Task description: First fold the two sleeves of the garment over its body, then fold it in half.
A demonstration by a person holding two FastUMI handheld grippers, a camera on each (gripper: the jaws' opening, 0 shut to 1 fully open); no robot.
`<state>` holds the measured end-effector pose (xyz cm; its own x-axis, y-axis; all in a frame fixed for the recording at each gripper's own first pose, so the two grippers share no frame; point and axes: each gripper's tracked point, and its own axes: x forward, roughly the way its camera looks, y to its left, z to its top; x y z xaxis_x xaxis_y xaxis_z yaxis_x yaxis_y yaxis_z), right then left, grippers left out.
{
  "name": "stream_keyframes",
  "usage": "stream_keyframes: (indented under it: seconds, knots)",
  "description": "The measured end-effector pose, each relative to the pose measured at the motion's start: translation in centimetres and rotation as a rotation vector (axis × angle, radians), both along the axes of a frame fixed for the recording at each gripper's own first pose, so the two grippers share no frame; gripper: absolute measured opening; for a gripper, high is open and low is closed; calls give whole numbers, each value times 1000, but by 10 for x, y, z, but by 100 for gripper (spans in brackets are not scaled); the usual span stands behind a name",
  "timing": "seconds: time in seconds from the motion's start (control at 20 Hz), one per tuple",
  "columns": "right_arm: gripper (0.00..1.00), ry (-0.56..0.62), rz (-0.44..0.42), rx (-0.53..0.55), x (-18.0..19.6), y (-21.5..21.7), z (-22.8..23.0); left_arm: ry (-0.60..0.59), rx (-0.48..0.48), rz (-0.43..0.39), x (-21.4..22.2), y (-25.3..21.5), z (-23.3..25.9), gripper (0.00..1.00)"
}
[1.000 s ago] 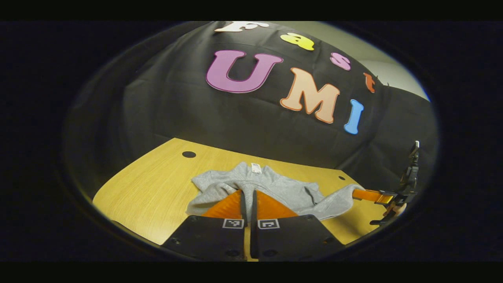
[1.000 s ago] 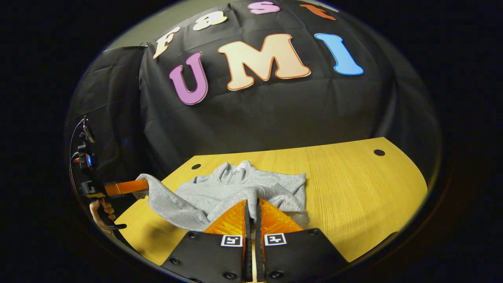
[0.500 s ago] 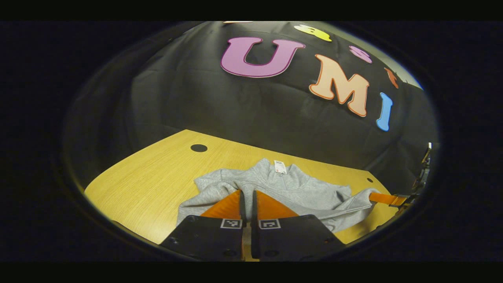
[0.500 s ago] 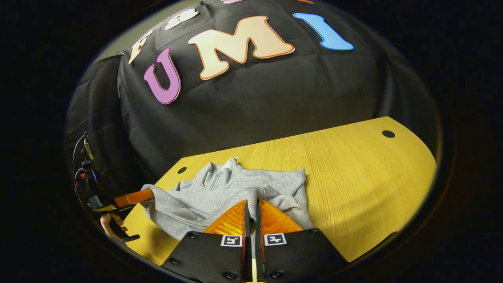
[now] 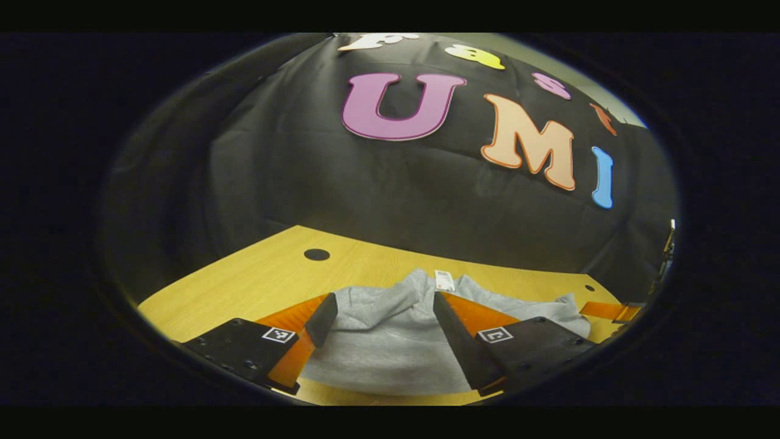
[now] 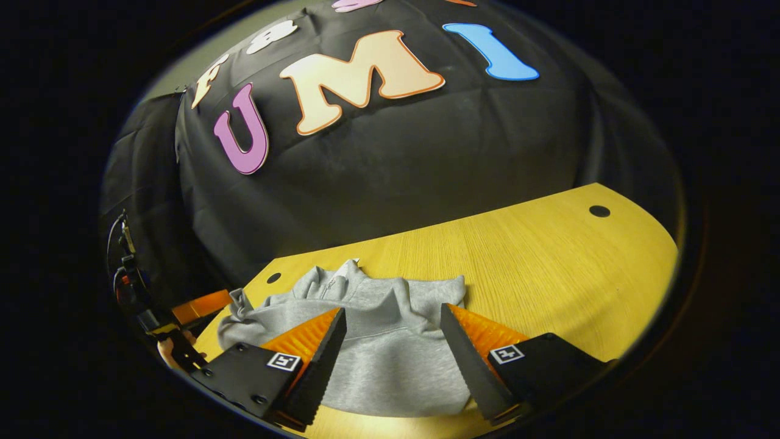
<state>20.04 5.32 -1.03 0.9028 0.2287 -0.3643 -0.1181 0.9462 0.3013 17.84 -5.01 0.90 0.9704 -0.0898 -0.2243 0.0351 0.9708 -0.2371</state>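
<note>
The garment [image 6: 390, 360] is soft knitted cloth – a matt, fleecy jersey with a faint heathered grain and a small paper-like tag [image 5: 444, 280] at its collar. Under it the table [image 6: 548, 262] is wood-look board, fine straight grain, smooth with a low satin sheen. The booth wall [image 5: 365, 195] is matt woven cloth, creased. The fingers [image 6: 317, 360] look like hard plastic – ribbed inner faces, matt.
</note>
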Motion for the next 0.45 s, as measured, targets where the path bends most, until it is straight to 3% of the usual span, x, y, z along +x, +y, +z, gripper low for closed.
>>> stream_keyframes:
  seconds: [0.25, 0.45]
  knots:
    - [97, -169, 14, -9, -22, 4, 59, -158, 19, 31, -24, 12, 62, 92]
    - [97, -326, 6, -58, -70, 2, 99, -254, 51, 54, -67, 21, 91, 93]
